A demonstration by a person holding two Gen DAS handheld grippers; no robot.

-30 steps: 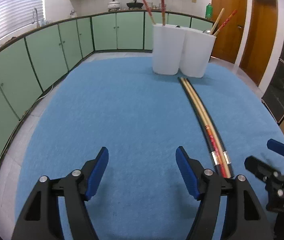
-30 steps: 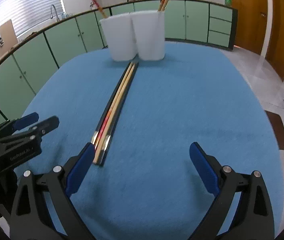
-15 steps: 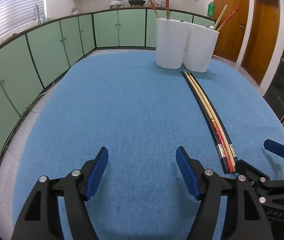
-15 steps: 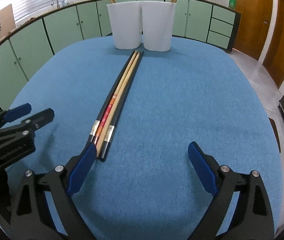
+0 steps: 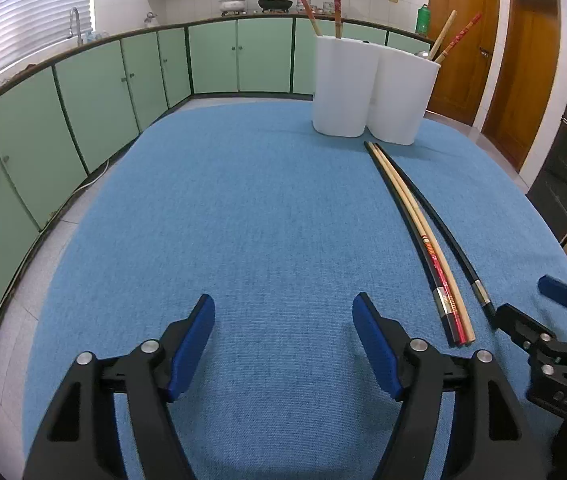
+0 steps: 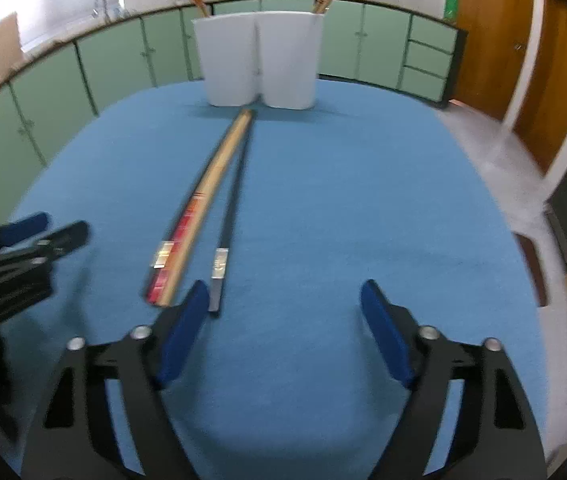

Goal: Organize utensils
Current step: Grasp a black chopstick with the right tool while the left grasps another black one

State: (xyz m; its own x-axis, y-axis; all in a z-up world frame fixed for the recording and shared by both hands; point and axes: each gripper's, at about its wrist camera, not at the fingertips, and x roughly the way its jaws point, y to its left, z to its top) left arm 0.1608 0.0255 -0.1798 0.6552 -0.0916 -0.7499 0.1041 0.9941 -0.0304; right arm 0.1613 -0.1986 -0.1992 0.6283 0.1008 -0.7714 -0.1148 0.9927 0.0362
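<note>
Lying on the blue cloth-covered table (image 5: 243,200), the long chopsticks point lengthwise at two white plastic holders (image 5: 371,92) standing touching at the far end, each already with chopsticks upright in it; probably the loose ones are laid out this way so that each can be picked up by its near end and dropped into a holder. One black chopstick with a silver band (image 6: 231,208) lies slightly splayed from the remaining bundle of pale wooden, red-patterned and black chopsticks (image 6: 203,196), likely nudged aside to be taken alone. The right gripper (image 6: 283,320) has just been narrowing its jaws; its left blue pad (image 6: 183,332) sits just beside, perhaps touching, the black chopstick's near end, but nothing lies between the pads, so it grasps nothing. The left gripper (image 5: 283,344) hovers over bare cloth, jaws apart and empty, well left of the chopsticks.
</note>
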